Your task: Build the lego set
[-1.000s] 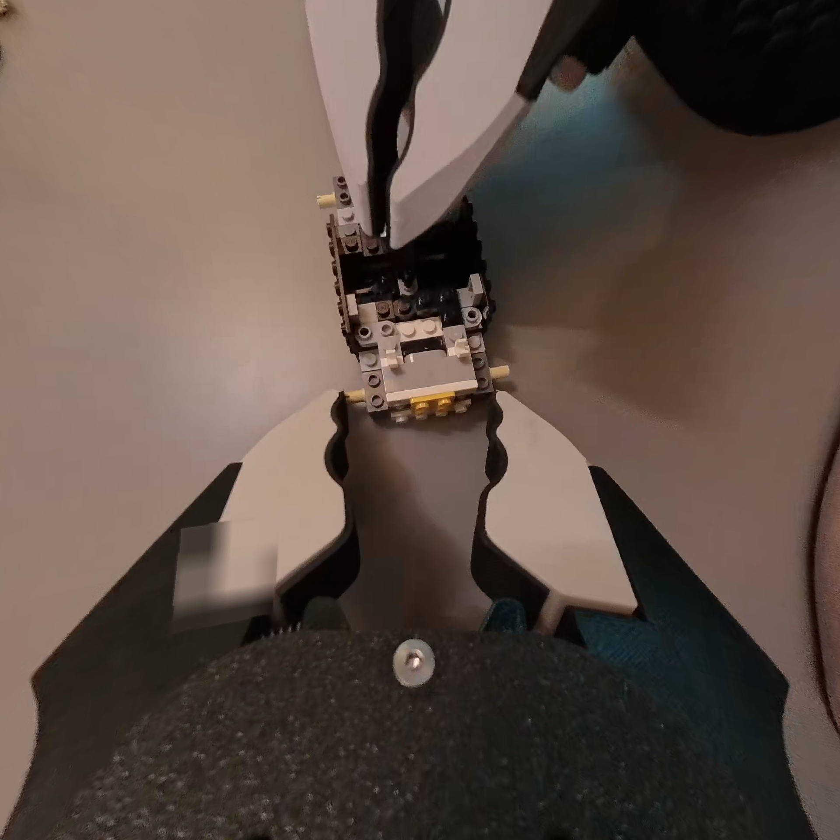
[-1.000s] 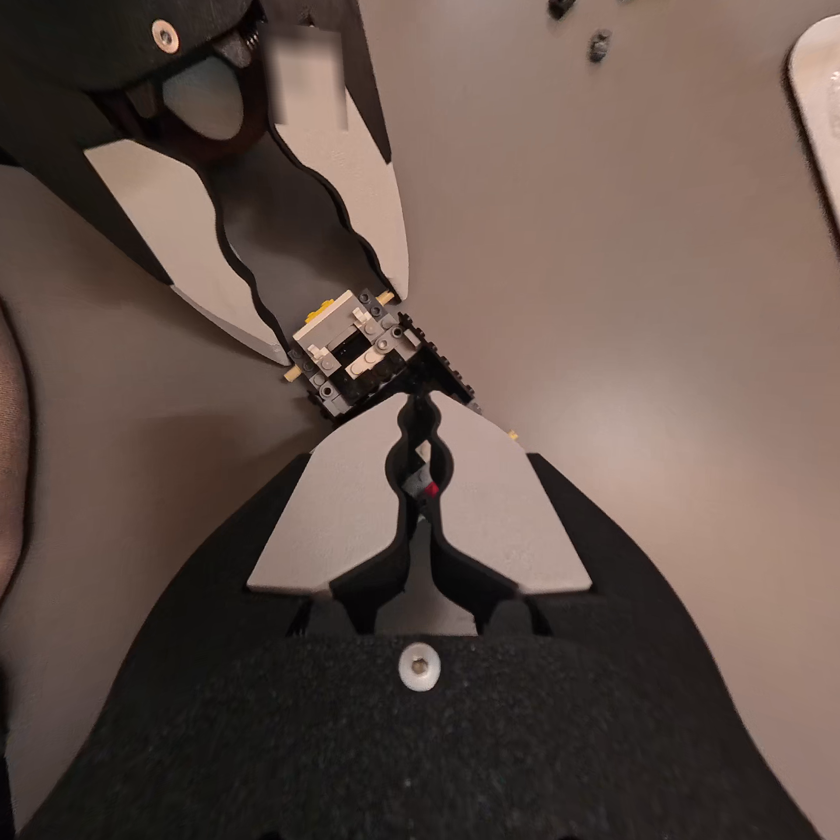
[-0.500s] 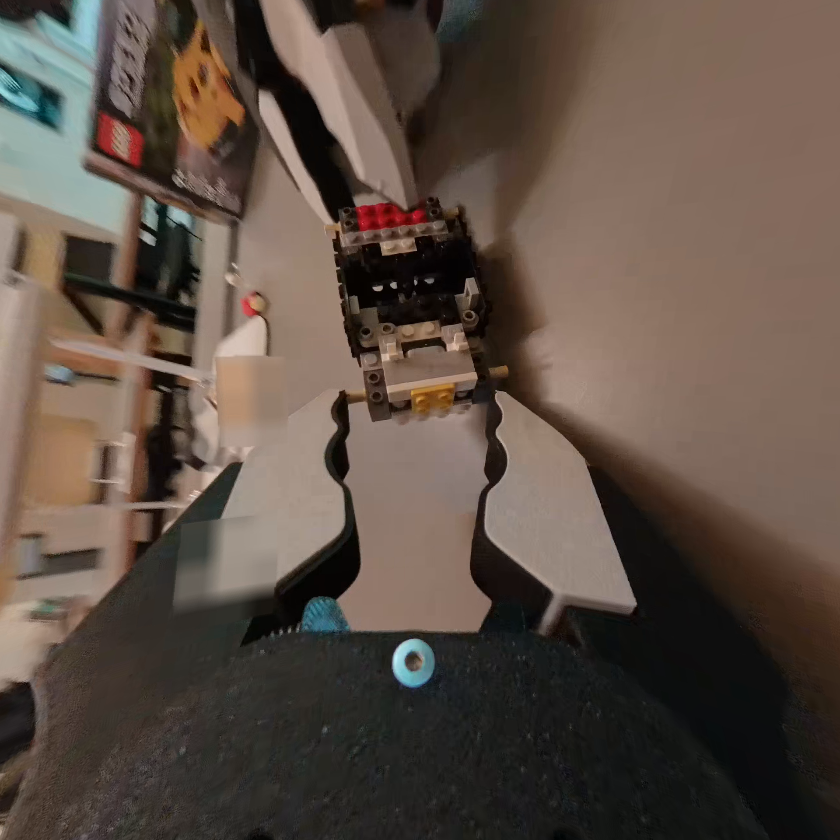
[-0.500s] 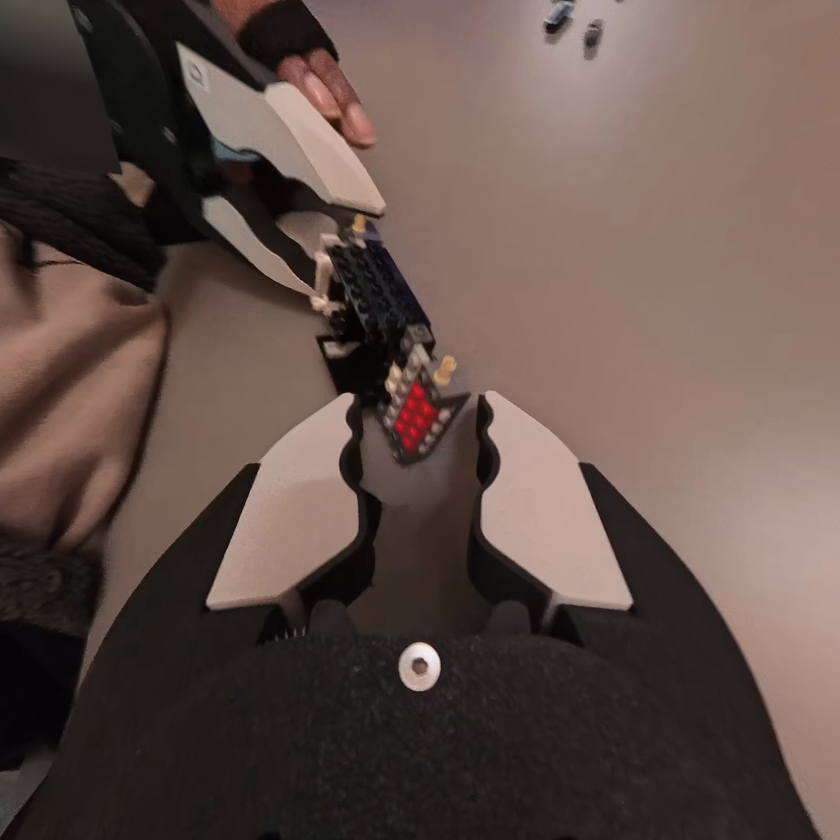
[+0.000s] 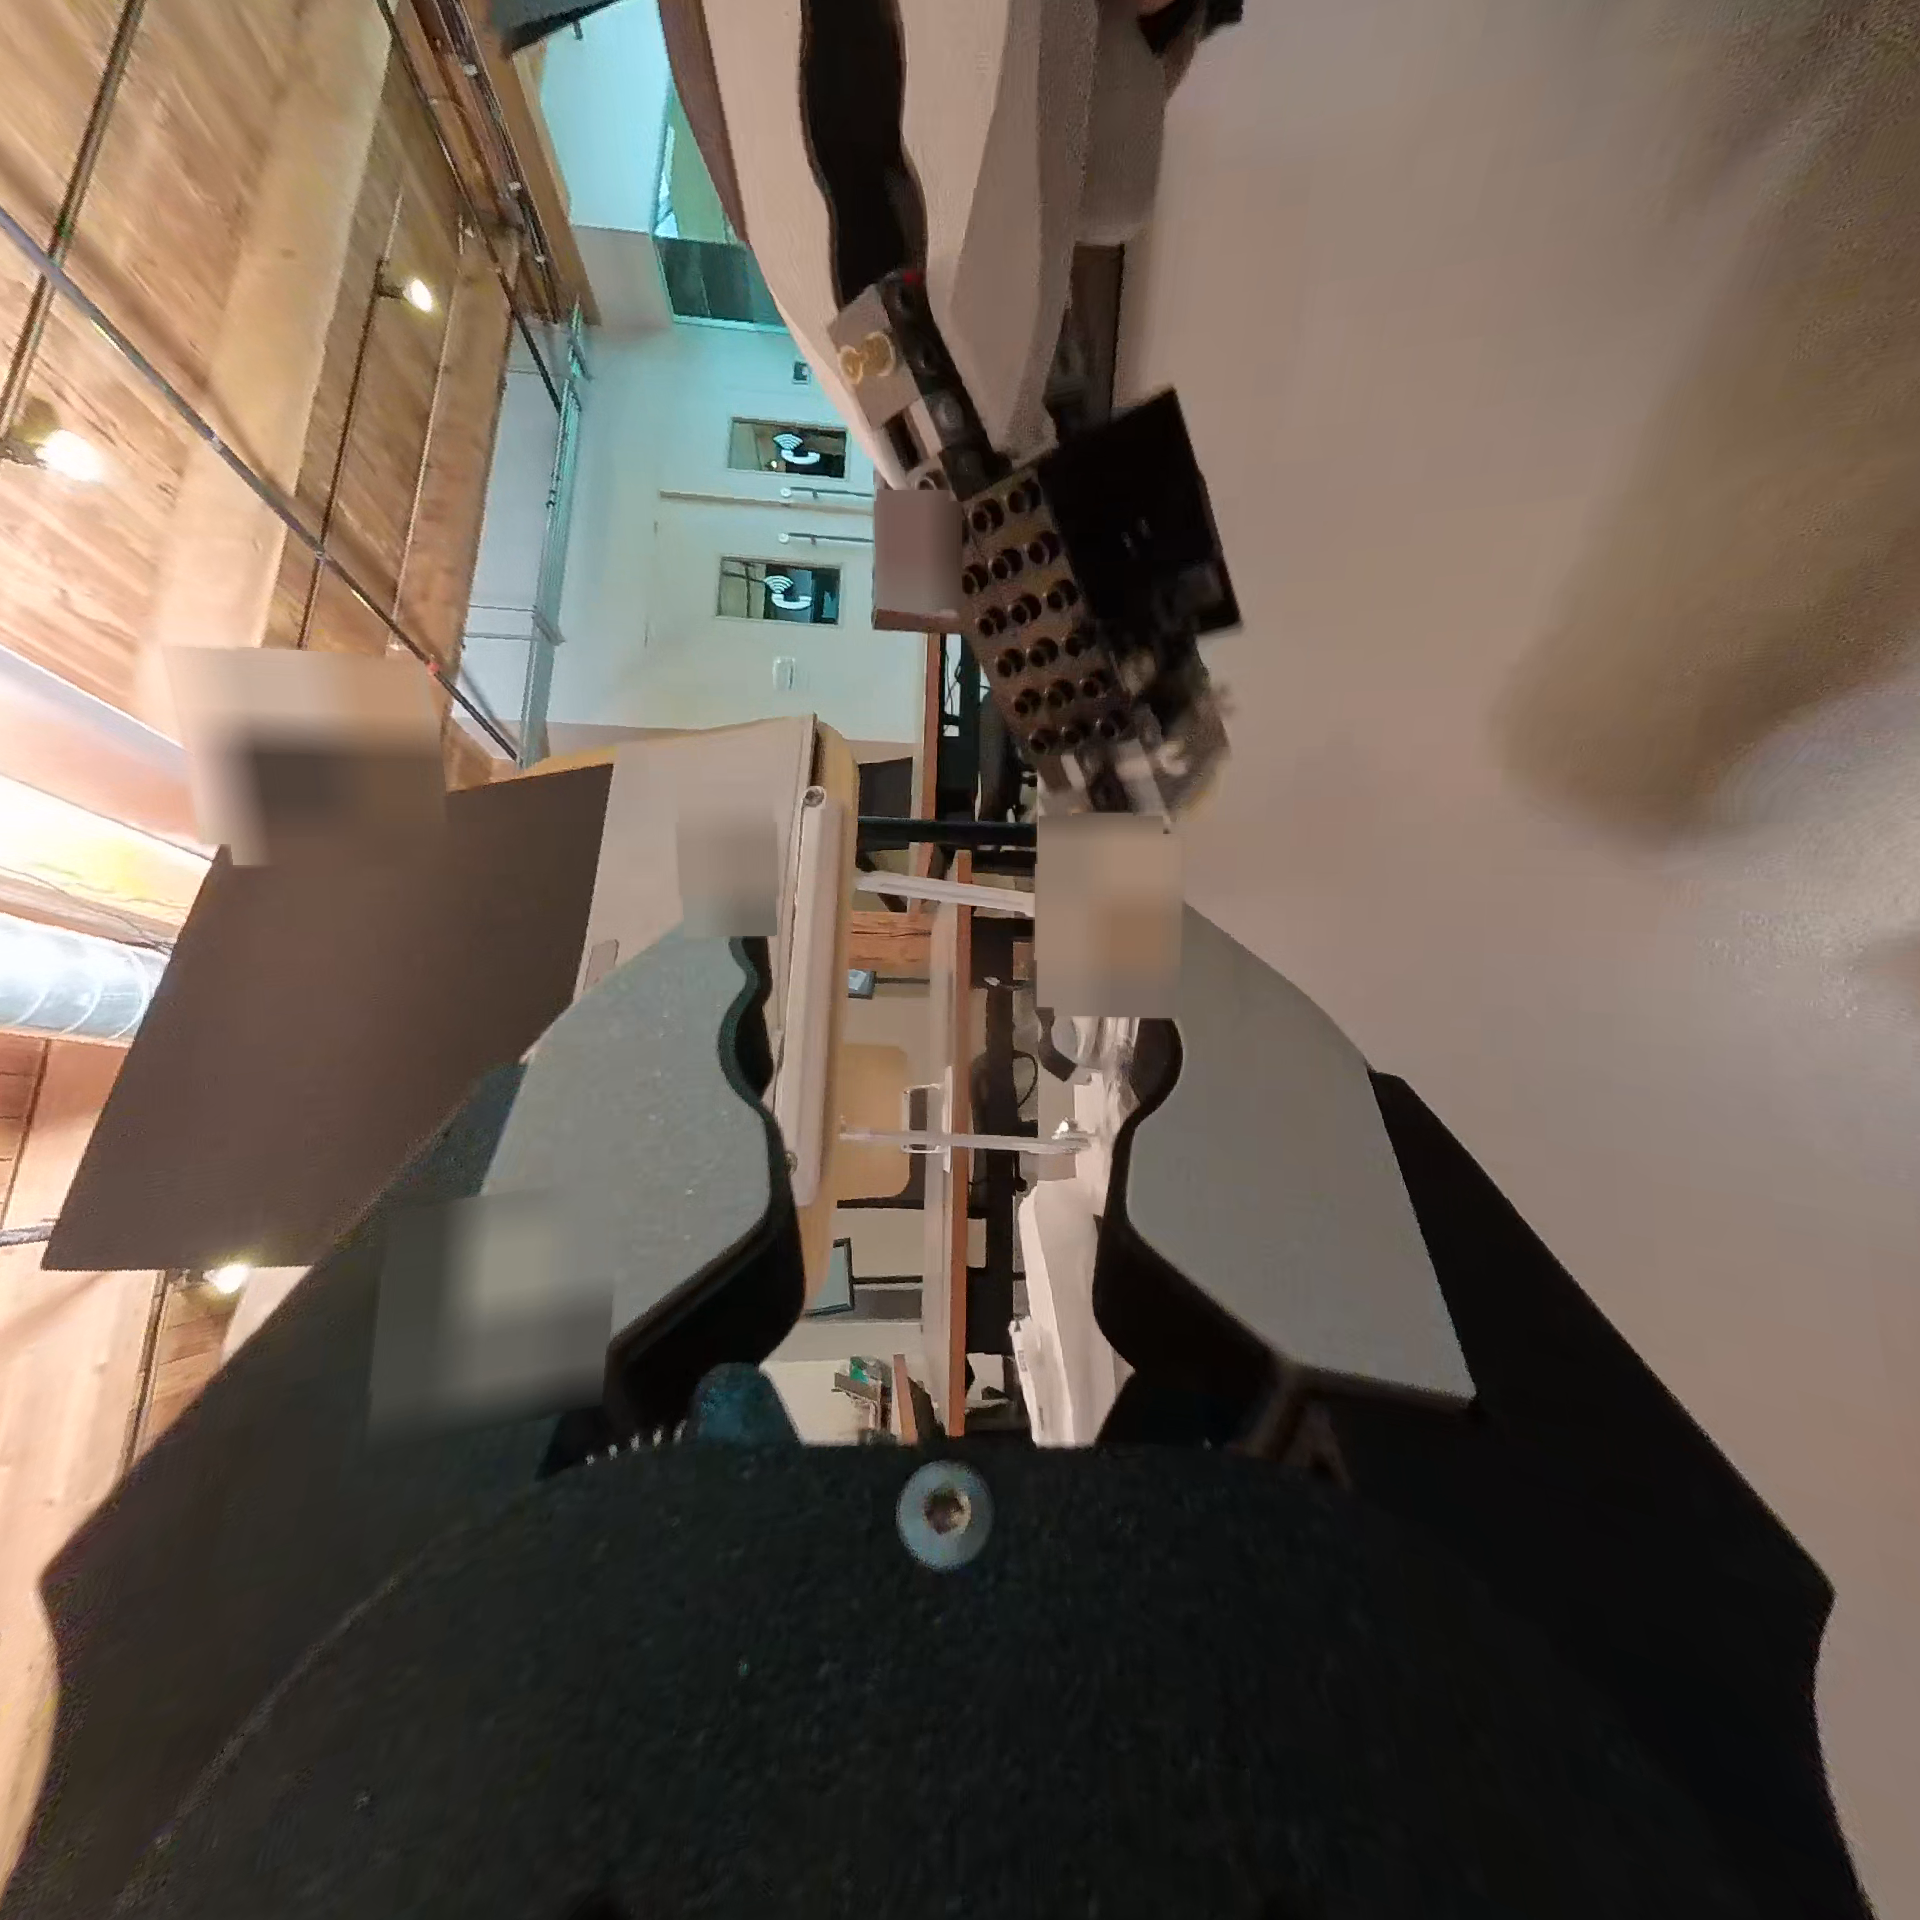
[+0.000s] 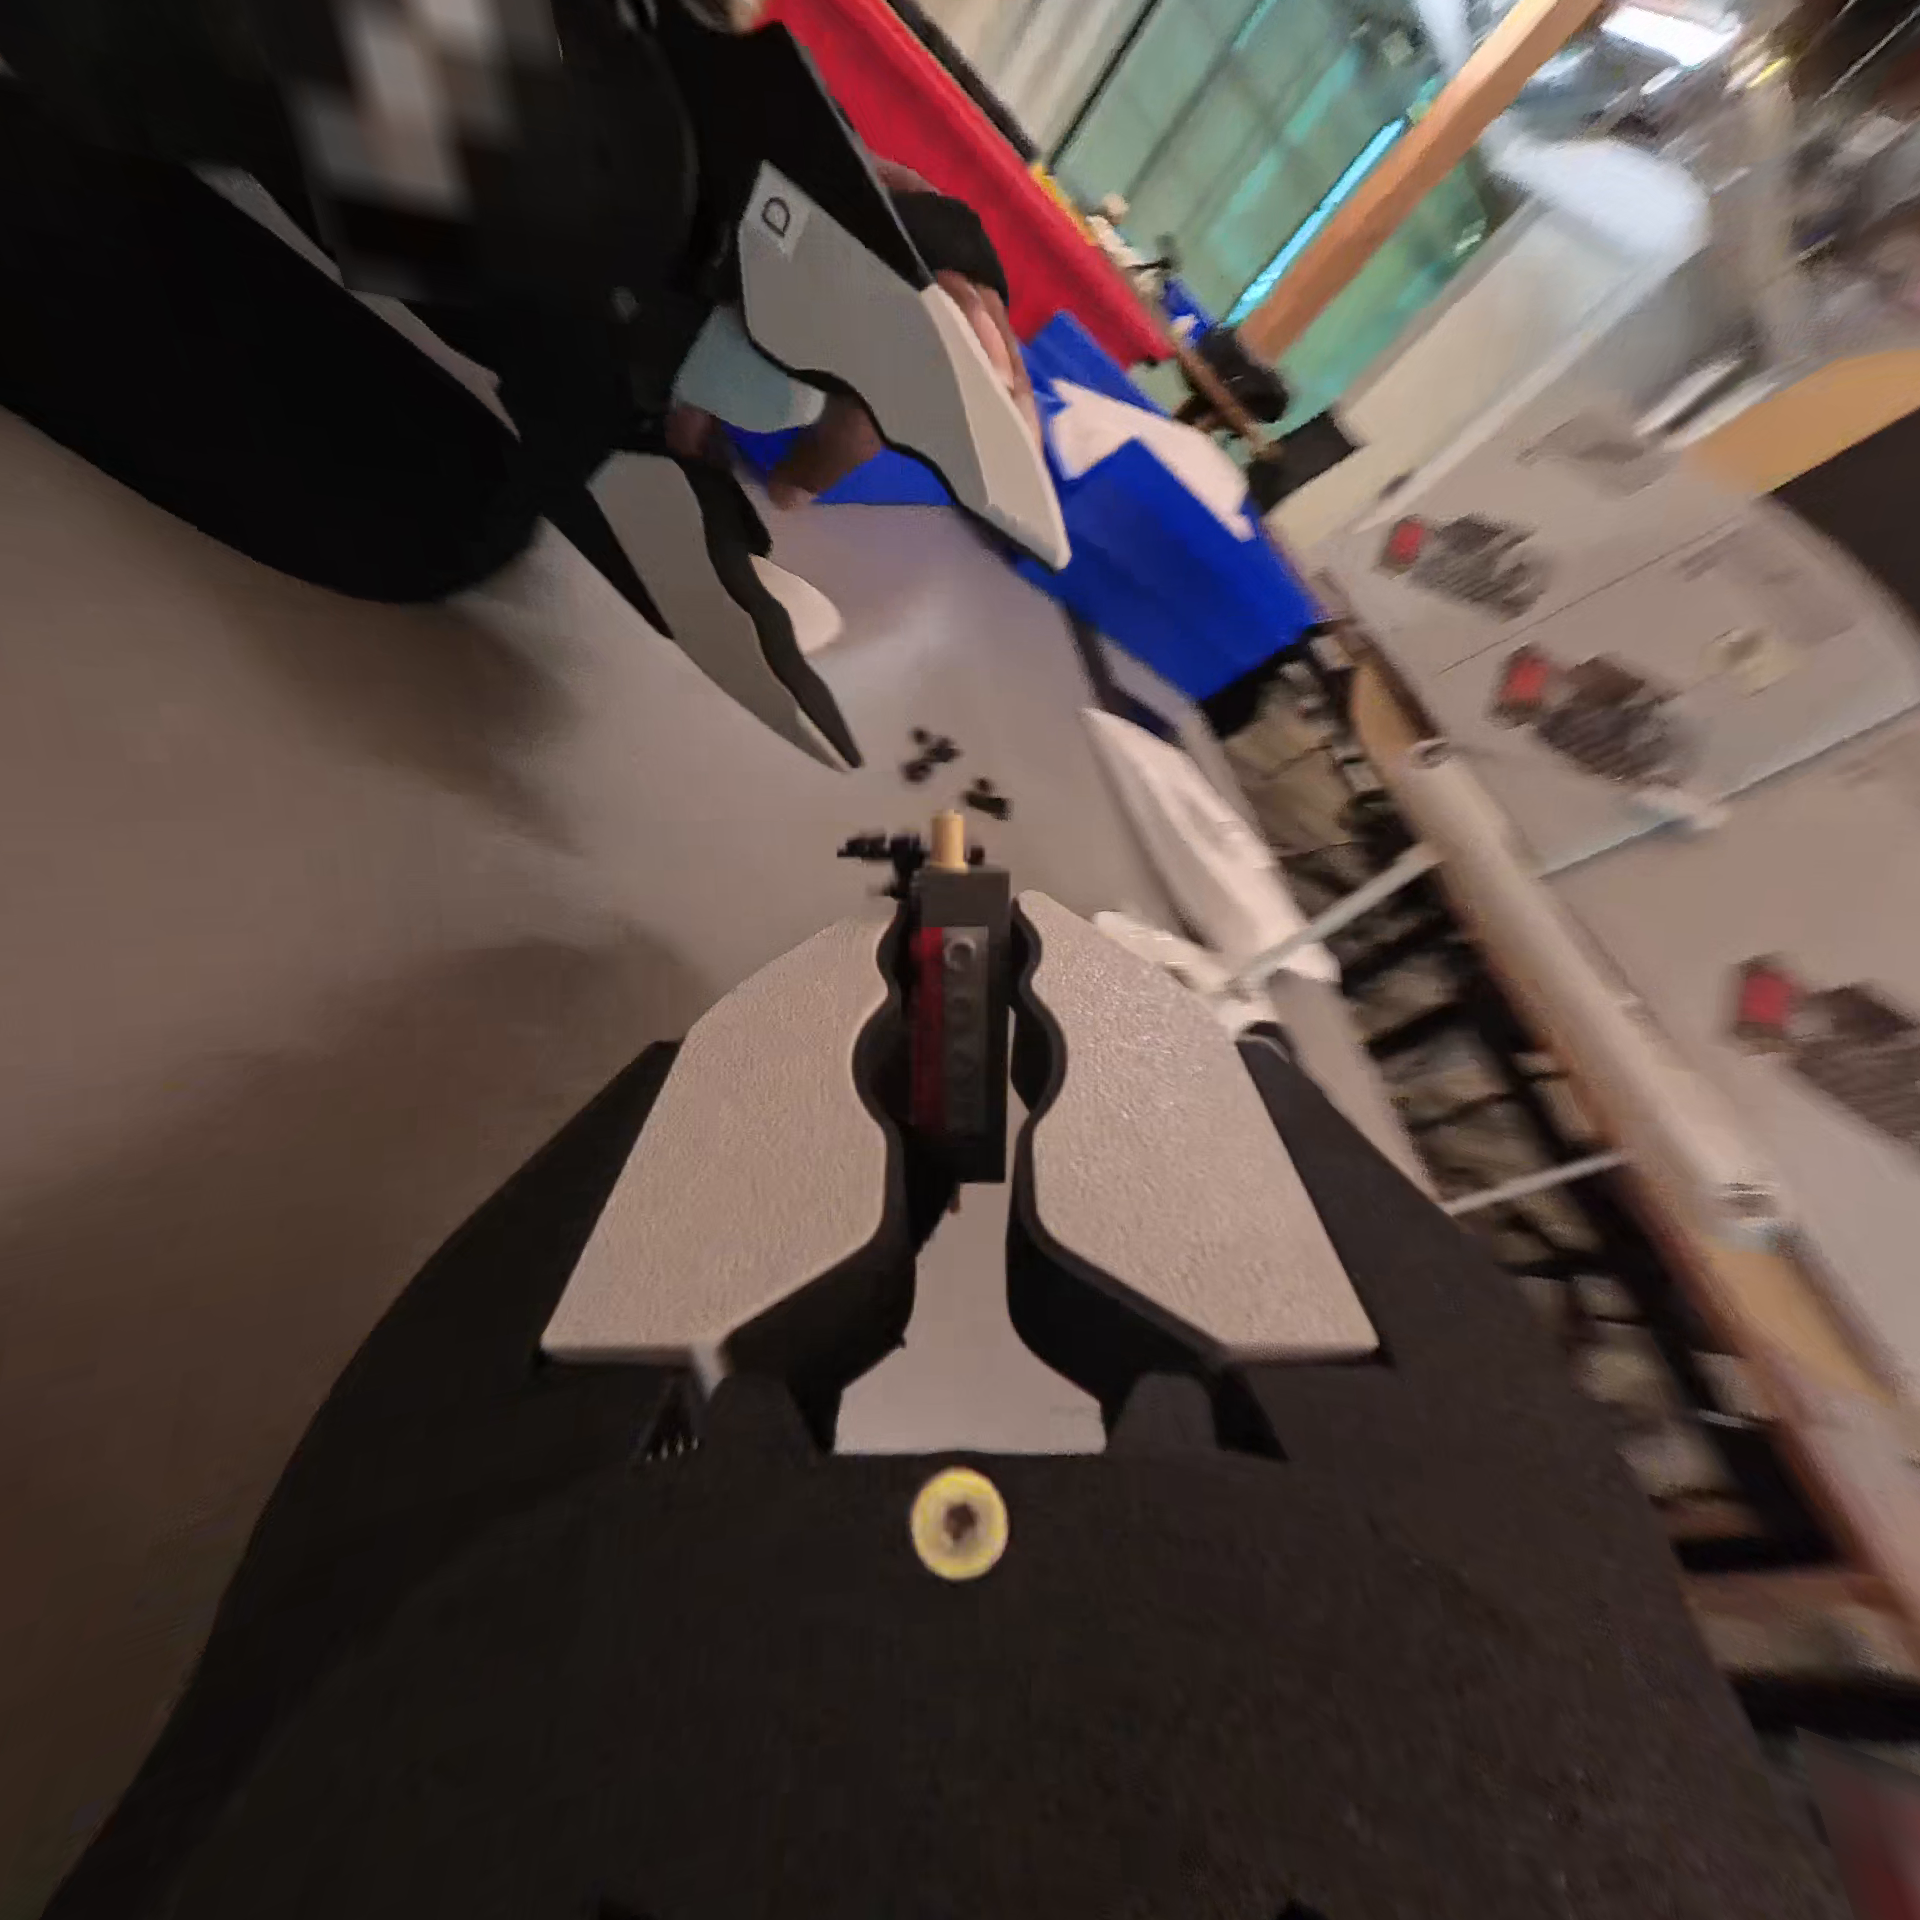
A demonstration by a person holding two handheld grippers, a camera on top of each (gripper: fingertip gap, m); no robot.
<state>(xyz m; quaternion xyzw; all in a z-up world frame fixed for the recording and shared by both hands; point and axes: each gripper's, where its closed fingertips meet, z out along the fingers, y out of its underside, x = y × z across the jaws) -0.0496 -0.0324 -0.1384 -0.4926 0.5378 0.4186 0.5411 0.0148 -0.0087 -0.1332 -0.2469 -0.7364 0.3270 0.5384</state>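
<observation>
The lego model (image 6: pixel 961 1018), a black and grey vehicle body with a red strip and a tan axle pin, sits edge-on between my right gripper's (image 6: pixel 951 914) pads, which are shut on it. In the left wrist view the same model (image 5: pixel 1081 613) hangs above the table (image 5: pixel 1455 364) from the right gripper (image 5: pixel 966 436), with its black studded underside facing me. My left gripper (image 5: pixel 956 956) is open and empty, a short way back from the model. It also shows in the right wrist view (image 6: pixel 945 655), open, at the upper left.
Several small black loose pieces (image 6: pixel 930 753) lie on the grey table (image 6: pixel 312 831) beyond the model. A white bag (image 6: pixel 1174 821) lies near the table's far edge. A person's dark sleeve (image 6: pixel 260 364) is at the upper left. The views are tilted and blurred. Spacing between my two grippers at the tips: around 8 cm.
My left gripper has let go of the model's front and opened wider. My right gripper opened, then closed on the model's rear end and now holds it alone. Both views have swung towards the room.
</observation>
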